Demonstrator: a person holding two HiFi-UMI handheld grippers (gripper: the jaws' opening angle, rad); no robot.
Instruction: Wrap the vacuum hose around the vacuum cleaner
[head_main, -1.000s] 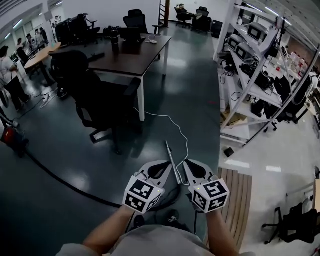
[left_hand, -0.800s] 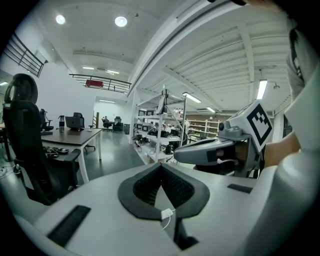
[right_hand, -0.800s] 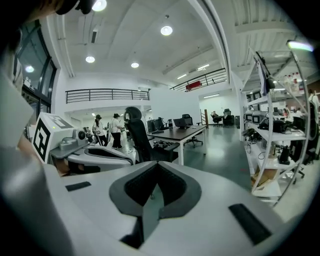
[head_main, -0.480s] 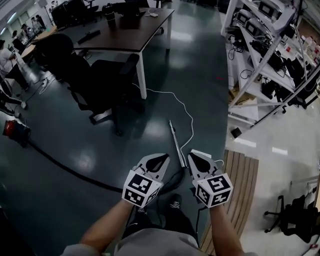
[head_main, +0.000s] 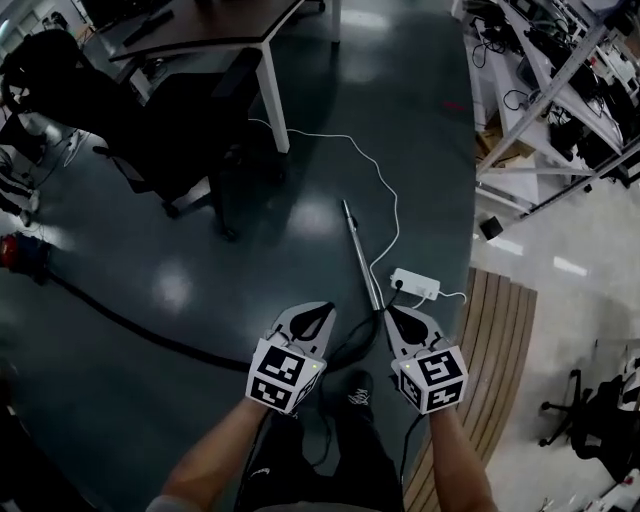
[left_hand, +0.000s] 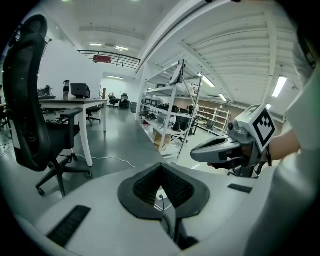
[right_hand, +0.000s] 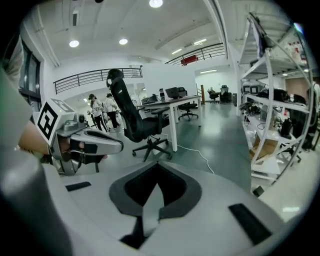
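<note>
As the person bends lower, the left gripper (head_main: 318, 312) and right gripper (head_main: 393, 314) have sunk toward the metal wand (head_main: 358, 250), both with jaws pressed together and empty. The vacuum hose (head_main: 130, 322) lies untouched across the floor, trailing to the red vacuum cleaner (head_main: 20, 252) well off to the left. Wrapping looks not yet begun.

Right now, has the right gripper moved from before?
Yes: the right gripper dropped back along the wand, its tip now at the wand's near end by the power strip.
</note>
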